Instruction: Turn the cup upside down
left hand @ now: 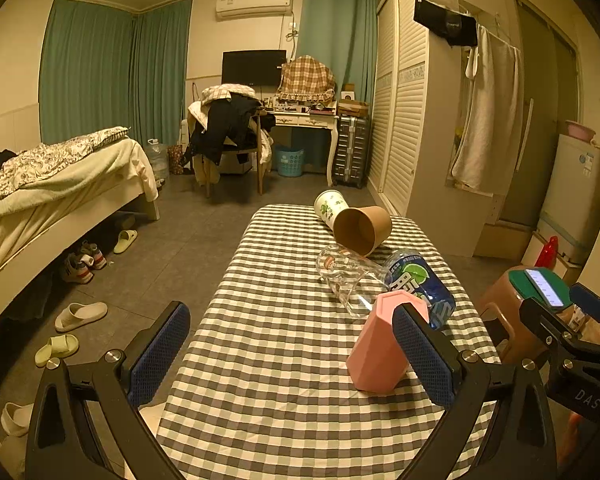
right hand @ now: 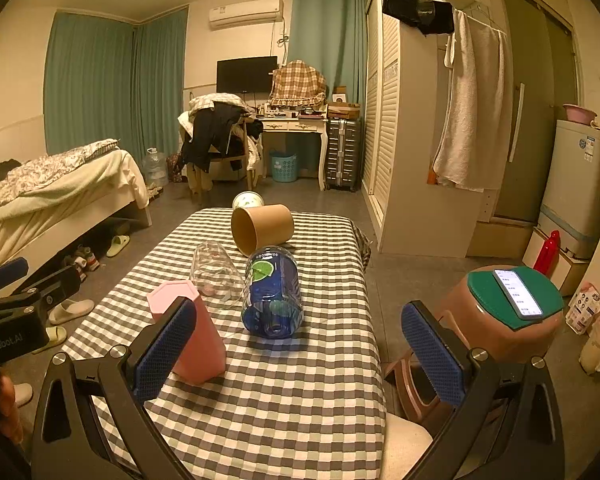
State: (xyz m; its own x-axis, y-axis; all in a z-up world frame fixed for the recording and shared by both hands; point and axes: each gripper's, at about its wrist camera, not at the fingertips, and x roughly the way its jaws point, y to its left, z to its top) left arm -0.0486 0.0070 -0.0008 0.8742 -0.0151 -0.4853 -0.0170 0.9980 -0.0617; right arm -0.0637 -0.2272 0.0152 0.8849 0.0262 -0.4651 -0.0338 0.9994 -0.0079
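**Pink cup stands between our two claws, nearest of the cups**

The pink faceted plastic cup (left hand: 382, 344) stands on its end on the grey-and-white checked tablecloth (left hand: 268, 320), long axis roughly vertical with a slight lean, its hexagonal top toward the ceiling. We cannot tell from here whether that top is the mouth or the base. It sits just off the inner face of the right finger of our left gripper (left hand: 292, 354), and just off the left finger of our right gripper (right hand: 300, 348); both claws are spread wide and hold nothing. We judge either could take it, the left needing a short shift rightward.

Just behind the cup lie a clear glass tumbler (left hand: 350, 280) and a blue plastic bottle (right hand: 272, 296), both on their sides, the bottle close enough to be nudged in a wide turn. Farther back, a brown paper cup (left hand: 362, 228) and a white printed cup (left hand: 330, 208) lie tipped. The near cloth is open; the table's right edge is close, with a brown stool (right hand: 512, 320) beyond.
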